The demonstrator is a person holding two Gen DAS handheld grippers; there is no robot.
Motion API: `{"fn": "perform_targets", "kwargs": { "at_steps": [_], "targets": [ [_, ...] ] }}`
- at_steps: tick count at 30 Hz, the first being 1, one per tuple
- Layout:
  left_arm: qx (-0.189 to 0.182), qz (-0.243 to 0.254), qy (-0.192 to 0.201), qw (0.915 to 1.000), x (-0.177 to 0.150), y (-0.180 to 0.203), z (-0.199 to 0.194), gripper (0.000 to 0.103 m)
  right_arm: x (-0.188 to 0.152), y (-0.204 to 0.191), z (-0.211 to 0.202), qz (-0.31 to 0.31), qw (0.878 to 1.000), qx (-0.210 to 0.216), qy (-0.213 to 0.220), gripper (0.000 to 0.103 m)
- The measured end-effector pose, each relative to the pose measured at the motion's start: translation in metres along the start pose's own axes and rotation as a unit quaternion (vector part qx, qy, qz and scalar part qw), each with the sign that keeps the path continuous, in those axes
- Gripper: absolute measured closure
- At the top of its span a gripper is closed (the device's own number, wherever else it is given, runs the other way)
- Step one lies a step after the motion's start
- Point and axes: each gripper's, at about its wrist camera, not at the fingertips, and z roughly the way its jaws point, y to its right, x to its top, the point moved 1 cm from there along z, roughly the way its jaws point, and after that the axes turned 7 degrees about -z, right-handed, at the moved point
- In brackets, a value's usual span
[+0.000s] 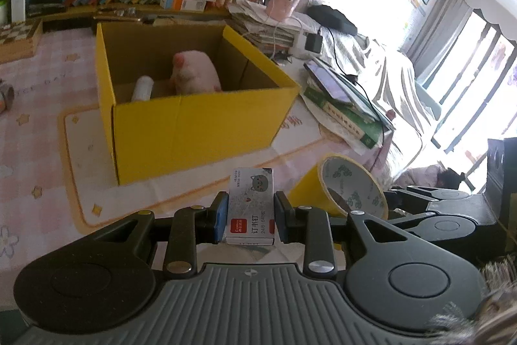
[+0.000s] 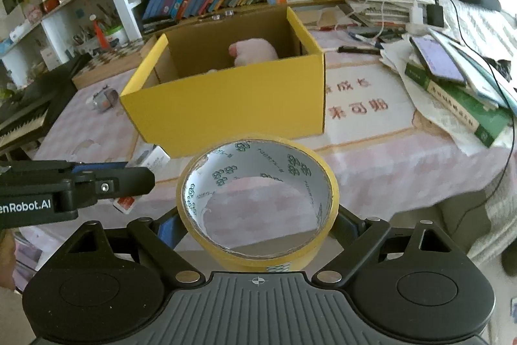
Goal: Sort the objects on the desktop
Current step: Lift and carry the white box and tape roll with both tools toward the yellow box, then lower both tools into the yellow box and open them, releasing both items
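Currently left gripper [image 1: 251, 214] clamps a staple box [image 1: 250, 206], right gripper [image 2: 257, 223] holds a yellow tape roll [image 2: 257, 202] across its width — both short of the yellow cardboard box [image 2: 232, 105], above the tablecloth. Risk: the two grippers are close — could collide at the rim, or a drop lands outside.

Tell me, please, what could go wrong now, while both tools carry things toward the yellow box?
The left tool holds the staple box by its lower end only, so it might tip out. The right tool carries the tape roll close beside; they might bump. Either might catch the yellow box rim.
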Motion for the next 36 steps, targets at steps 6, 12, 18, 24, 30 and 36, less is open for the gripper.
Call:
{"fn": "perform_targets", "kwargs": {
  "at_steps": [6,12,18,24,30,36],
  "targets": [
    [0.018,0.003,0.039,0.999,0.027,0.006,0.005,0.075,0.024,0.017,0.007,-0.023,0.999,0.011,0.026,0.011],
    [0.051,0.008,0.086,0.995,0.06,0.004,0.003,0.075,0.06,0.024,0.013,-0.047,0.996,0.029,0.066,0.011],
    [0.087,0.011,0.113,0.9897,0.088,-0.002,0.014,0.075,0.095,0.021,0.03,-0.086,0.991,0.045,0.096,0.011],
    [0.123,0.026,0.116,0.9853,0.121,-0.011,0.043,0.075,0.134,0.012,0.061,-0.139,0.983,0.046,0.11,0.011],
    [0.158,0.046,0.084,0.9827,0.136,-0.028,0.079,0.075,0.16,0.004,0.106,-0.197,0.976,0.048,0.078,0.011],
    [0.172,0.049,0.046,0.9829,0.133,-0.04,0.106,0.075,0.161,-0.006,0.143,-0.254,0.965,0.066,0.013,0.011]
  ]
}}
